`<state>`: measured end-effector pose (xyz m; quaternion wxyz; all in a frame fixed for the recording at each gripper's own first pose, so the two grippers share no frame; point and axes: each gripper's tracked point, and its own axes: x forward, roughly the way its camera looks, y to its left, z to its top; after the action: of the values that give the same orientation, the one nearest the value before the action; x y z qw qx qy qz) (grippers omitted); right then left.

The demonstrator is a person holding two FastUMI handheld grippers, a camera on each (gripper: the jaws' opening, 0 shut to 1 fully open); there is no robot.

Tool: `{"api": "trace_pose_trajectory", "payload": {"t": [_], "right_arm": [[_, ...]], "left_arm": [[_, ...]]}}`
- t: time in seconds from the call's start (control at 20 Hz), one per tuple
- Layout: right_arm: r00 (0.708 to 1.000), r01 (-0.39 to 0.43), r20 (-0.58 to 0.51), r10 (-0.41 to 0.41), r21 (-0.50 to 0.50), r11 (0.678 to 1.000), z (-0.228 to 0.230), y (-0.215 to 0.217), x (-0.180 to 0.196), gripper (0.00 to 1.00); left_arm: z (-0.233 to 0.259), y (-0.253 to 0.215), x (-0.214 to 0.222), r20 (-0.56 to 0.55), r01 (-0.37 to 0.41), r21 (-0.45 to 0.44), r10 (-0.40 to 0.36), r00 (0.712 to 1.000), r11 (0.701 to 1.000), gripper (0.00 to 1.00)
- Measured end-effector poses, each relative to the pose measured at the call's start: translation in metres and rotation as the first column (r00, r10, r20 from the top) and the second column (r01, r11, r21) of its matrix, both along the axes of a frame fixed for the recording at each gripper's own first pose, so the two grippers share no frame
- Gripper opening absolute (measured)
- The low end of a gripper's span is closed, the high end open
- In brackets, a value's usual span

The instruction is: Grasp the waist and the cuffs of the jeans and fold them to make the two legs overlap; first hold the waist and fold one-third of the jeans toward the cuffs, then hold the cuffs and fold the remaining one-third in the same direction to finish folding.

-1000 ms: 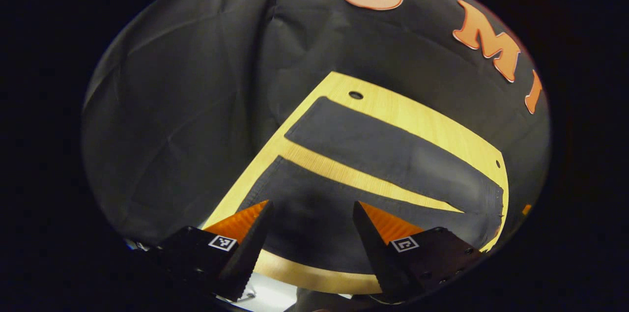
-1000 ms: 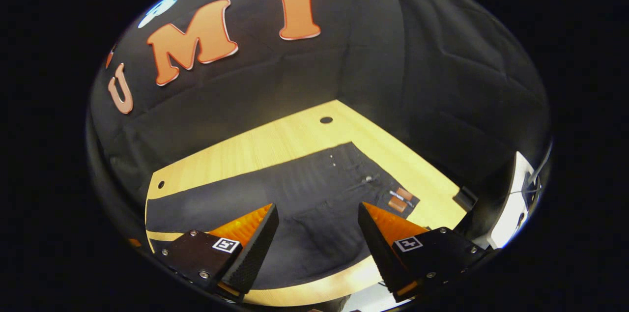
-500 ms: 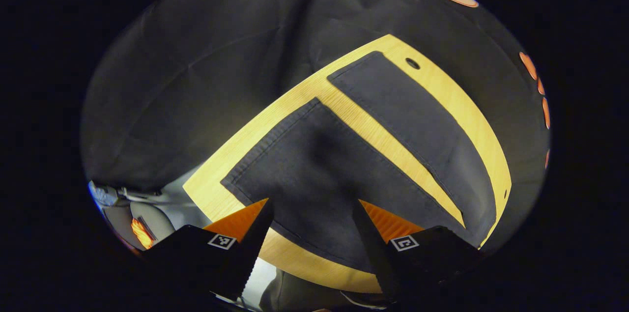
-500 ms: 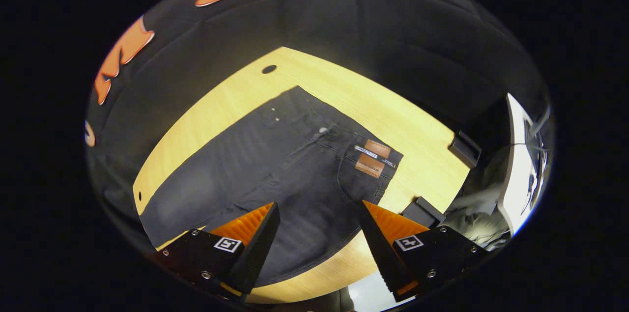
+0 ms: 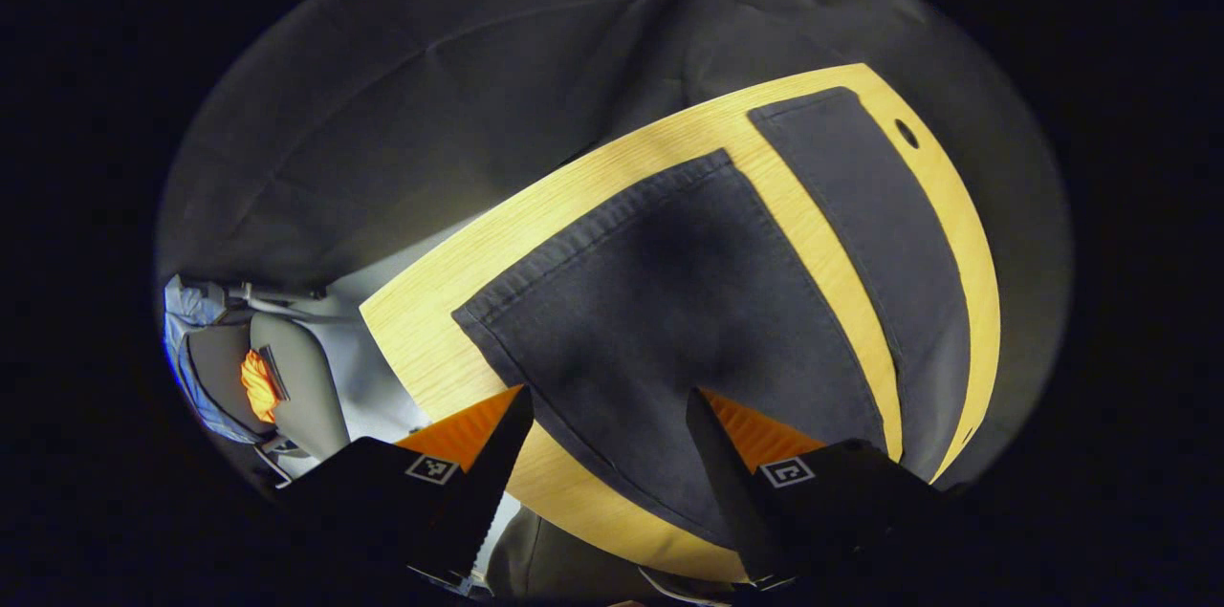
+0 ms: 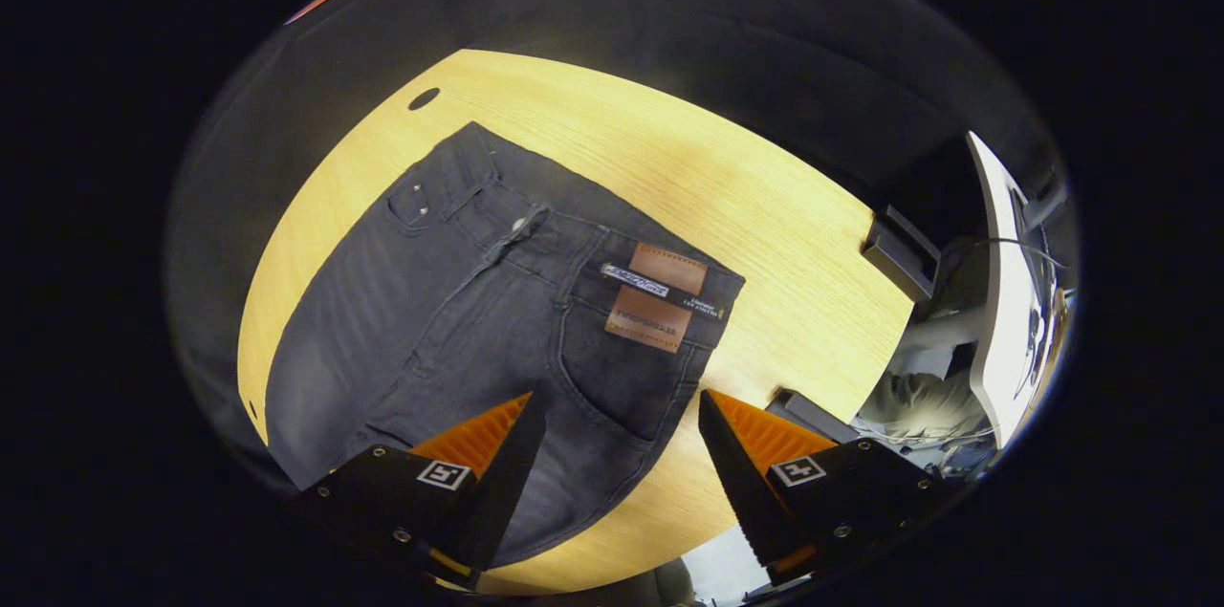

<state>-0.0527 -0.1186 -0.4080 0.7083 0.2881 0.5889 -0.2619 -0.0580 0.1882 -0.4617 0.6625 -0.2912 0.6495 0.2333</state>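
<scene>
I see the jeans (image 6: 478, 320) lying flat and unfolded on the table (image 6: 765, 205), dark grey denim with faded patches on the thighs. In the right gripper view the waist end faces me: the waistband (image 6: 612, 244) carries two brown patches (image 6: 655, 296), and a button and rivets show near the fly. In the left gripper view the two legs spread apart with a strip of bare wood between them, the near cuff (image 5: 593, 234) stitched along its hem, the far leg (image 5: 861, 205) running by a round hole in the tabletop. My left gripper (image 5: 602, 454) hangs above the near leg with its fingers wide apart, holding nothing; my right gripper (image 6: 622, 459) hangs over the waist the same way, spread and empty. The table is pale yellow wood with rounded corners, black cloth walls behind it.
</scene>
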Motion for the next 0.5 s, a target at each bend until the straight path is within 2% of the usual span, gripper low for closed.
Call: {"api": "trace_pose_trajectory", "payload": {"t": [0.1, 0.25, 0.5], "right_arm": [[1.0, 0.018, -0.022, -0.017, 0.015, 1.0, -0.01, -0.001, -0.002, 0.98], [0.998, -0.011, -0.056, 0.011, 0.002, 1.0, -0.02, -0.007, -0.001, 0.98], [0.994, 0.001, -0.112, 0.002, 0.019, 1.0, -0.031, -0.007, -0.006, 1.0]], "left_arm": [[-0.011, 0.009, -0.001, -0.032, -0.013, 0.008, 0.013, 0.999, 1.0, 0.98], [-0.02, 0.013, 0.001, -0.077, -0.037, 0.02, 0.039, 0.996, 0.999, 0.98], [-0.021, 0.013, 0.002, -0.081, -0.057, 0.031, 0.059, 0.995, 0.998, 0.96]]}}
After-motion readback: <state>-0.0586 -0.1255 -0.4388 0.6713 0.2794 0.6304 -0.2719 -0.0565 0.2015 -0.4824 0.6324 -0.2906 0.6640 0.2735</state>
